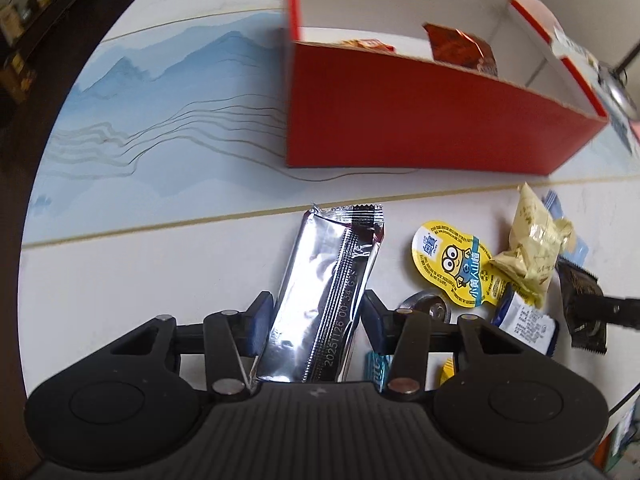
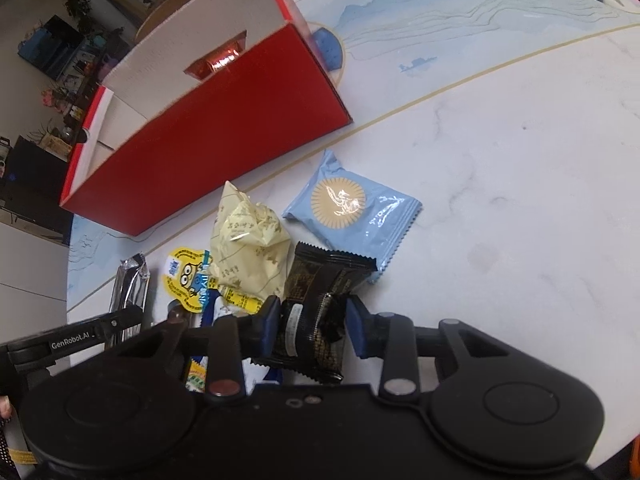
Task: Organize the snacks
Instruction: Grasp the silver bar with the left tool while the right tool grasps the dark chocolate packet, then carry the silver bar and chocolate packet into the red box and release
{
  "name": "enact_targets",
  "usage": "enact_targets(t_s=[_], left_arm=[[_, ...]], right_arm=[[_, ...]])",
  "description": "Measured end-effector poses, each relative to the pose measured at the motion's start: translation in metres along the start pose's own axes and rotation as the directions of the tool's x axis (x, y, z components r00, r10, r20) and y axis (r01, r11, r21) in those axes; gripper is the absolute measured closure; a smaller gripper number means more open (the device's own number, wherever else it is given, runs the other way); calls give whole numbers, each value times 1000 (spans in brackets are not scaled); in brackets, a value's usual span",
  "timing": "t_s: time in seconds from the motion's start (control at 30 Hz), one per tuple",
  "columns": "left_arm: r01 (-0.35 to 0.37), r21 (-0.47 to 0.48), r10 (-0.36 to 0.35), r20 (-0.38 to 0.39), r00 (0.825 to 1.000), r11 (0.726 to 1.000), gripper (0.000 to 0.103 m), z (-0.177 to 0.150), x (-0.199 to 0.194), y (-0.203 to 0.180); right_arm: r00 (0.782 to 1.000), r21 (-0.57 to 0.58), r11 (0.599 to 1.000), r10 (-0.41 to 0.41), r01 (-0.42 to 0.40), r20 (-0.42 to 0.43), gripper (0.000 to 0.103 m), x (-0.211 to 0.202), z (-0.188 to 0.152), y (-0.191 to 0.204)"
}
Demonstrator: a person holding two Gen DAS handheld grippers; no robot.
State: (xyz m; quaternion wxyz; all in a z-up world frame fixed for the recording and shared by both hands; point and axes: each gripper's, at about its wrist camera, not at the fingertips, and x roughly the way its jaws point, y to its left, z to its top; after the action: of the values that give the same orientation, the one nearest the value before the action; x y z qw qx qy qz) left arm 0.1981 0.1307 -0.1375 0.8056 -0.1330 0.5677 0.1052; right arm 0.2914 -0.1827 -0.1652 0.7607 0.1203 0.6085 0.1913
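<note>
My left gripper (image 1: 316,320) is shut on a long silver foil snack bar (image 1: 324,288), which sticks forward over the white table (image 1: 140,288). My right gripper (image 2: 312,326) is shut on a black-and-gold snack packet (image 2: 320,304); this packet also shows in the left wrist view (image 1: 580,304). A red cardboard box (image 1: 420,120) with white inner dividers stands beyond, holding a red-orange foil snack (image 1: 460,46). The box shows in the right wrist view too (image 2: 208,136).
Loose snacks lie between the grippers: a yellow cartoon-label cup (image 1: 456,264), a crumpled pale yellow bag (image 2: 252,244), a light blue packet (image 2: 352,208), and a blue-white packet (image 1: 528,320). The table edge curves off at the left (image 1: 36,240).
</note>
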Motion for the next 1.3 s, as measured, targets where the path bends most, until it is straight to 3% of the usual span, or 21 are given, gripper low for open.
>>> enact_targets(t_s=[0.2,0.67,1.03,1.3], left_arm=[[36,-70,-34,19,999,997,56,-10,-27,7],[88,-88,-76,134,988,992,56,-7,-106,-13],[120,-36,-110,208,972,992,56,42,-141,-43],[75,-38,-64,231,971,996,56,87,-136,-59]], right_arm=[[998,-15,999,28,-28,47,69,-25,-7,3],[978,-218,974,99,-57,184,69,-91,3,49],[953,-332,943,128,-31,275,69,-107,54,86],[951,-381,924,142,-27,275,69,-95,95,106]])
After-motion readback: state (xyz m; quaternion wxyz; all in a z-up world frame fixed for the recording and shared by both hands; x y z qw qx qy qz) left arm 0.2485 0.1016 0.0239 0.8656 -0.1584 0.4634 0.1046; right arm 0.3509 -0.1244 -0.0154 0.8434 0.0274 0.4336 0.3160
